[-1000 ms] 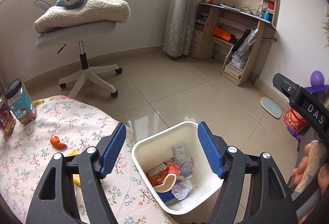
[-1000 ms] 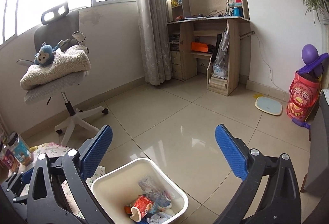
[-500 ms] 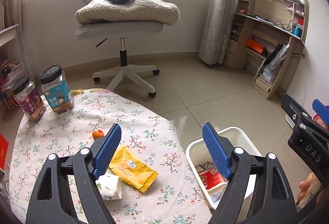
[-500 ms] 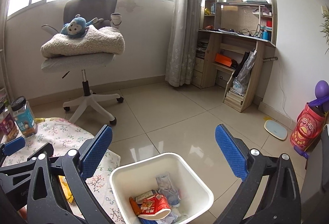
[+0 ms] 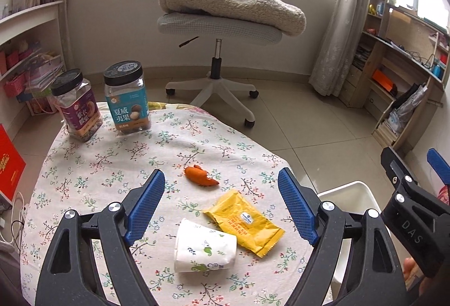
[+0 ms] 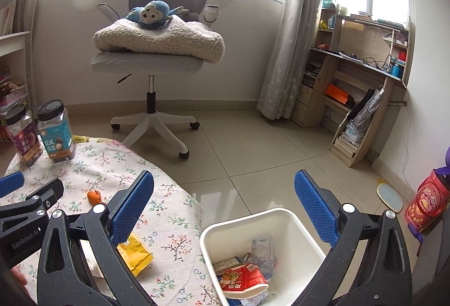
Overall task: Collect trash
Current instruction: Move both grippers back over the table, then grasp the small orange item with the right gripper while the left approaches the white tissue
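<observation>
Table [image 5: 118, 165] now fills left view, bin [image 6: 281, 217] edged right | left gripper [image 5: 222, 207] jaws apart, empty | right gripper [image 6: 225, 207] same

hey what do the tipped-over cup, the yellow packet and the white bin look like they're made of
The cup looks like matte paper: white, with printed leaves, lying on its side. The yellow packet looks like thin plastic or foil film, going by its crimped, serrated end seals and wrinkles; which one is unclear. The bin looks like smooth moulded plastic, with a rounded rim and a slight sheen.
</observation>
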Demonstrator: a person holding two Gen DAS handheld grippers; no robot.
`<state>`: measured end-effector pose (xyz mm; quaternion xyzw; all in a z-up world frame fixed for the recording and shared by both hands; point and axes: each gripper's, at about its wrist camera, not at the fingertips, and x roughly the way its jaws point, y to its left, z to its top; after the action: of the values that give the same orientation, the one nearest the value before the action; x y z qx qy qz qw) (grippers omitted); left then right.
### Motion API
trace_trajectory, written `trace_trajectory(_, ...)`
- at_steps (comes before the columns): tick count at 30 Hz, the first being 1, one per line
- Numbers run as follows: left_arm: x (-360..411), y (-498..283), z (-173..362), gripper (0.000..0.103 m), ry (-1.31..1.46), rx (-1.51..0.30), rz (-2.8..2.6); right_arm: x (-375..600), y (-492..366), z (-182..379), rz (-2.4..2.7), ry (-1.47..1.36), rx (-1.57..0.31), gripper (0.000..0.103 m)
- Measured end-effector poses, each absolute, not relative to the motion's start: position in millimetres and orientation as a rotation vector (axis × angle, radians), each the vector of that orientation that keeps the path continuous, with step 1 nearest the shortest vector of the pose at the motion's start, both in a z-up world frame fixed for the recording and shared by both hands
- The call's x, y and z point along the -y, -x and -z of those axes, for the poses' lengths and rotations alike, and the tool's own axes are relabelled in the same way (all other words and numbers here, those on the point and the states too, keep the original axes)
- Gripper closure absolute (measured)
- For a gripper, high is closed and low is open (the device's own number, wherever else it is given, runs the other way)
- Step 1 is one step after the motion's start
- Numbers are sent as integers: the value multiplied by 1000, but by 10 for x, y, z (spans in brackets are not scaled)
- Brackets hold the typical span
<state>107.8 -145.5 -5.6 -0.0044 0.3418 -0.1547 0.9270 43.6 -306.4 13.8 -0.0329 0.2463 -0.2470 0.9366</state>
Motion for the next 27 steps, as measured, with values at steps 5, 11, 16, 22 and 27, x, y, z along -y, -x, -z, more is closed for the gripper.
trace_trajectory(5, 1157, -1177, 115, 21, 24, -718, 262, 2805, -618, -83, 463, 91, -524, 7)
trace_trajectory(11, 772, -1300, 204, 21, 44, -745, 193, 2514, -863, 25, 409, 110, -566, 7)
trace_trajectory(16, 426, -1401, 284, 21, 65, -770, 140, 2219, -1186, 192, 332, 158, -626, 7)
trace_trajectory(22, -6, -1531, 376, 21, 108, -812, 80, 1958, -1759, 669, 219, 291, -776, 7)
trace_trajectory(27, -255, -1597, 491, 21, 140, -865, 53, 1768, -2317, 1195, 51, 388, -994, 7)
